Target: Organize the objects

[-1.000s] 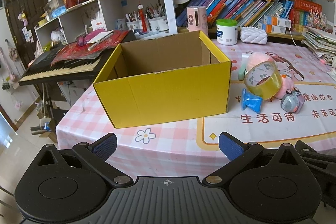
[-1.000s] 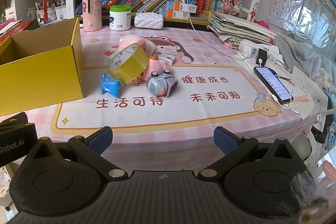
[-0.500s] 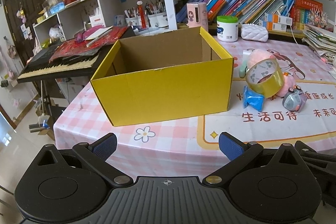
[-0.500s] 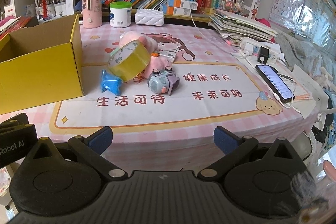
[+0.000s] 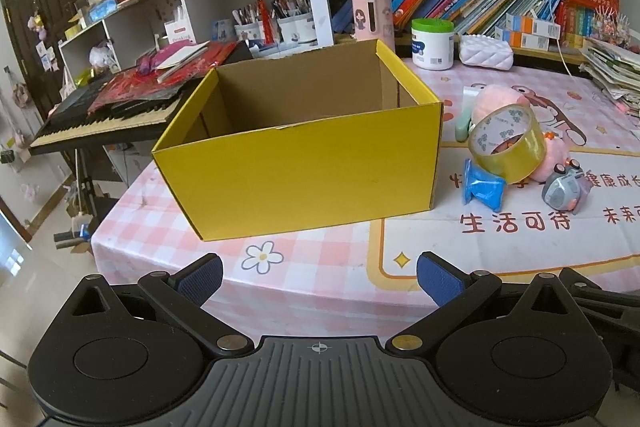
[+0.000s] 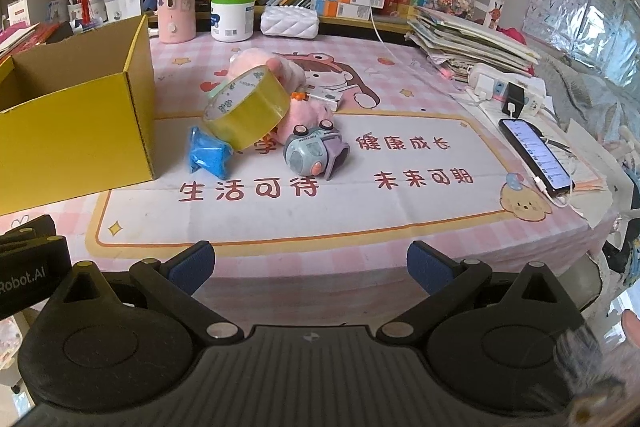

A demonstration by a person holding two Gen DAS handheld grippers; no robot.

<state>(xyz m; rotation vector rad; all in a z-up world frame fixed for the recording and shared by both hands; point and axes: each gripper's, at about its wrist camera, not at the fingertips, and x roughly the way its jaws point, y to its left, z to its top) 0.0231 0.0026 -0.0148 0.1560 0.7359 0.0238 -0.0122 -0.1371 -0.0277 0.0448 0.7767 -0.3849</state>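
Note:
An open yellow cardboard box (image 5: 304, 163) stands empty on the table's left part; it also shows in the right wrist view (image 6: 76, 131). To its right lie a yellow tape roll (image 5: 507, 143) (image 6: 246, 111), a blue packet (image 5: 482, 187) (image 6: 209, 153), a pink plush toy (image 5: 496, 99) (image 6: 276, 67) and a small grey-purple toy (image 5: 566, 185) (image 6: 314, 151). My left gripper (image 5: 318, 277) is open and empty at the table's near edge in front of the box. My right gripper (image 6: 310, 265) is open and empty at the near edge, short of the toys.
A pink dispenser (image 6: 175, 5), a white green-lidded jar (image 6: 233, 15) and a white quilted case (image 6: 290, 22) stand at the back. A paper stack (image 6: 472, 43), a charger (image 6: 514, 97) and a phone (image 6: 534, 151) lie at the right. A keyboard piano (image 5: 108, 115) stands left of the table.
Both grippers have moved a little forward toward the table; the box and the toys look larger. Nothing on the table has moved.

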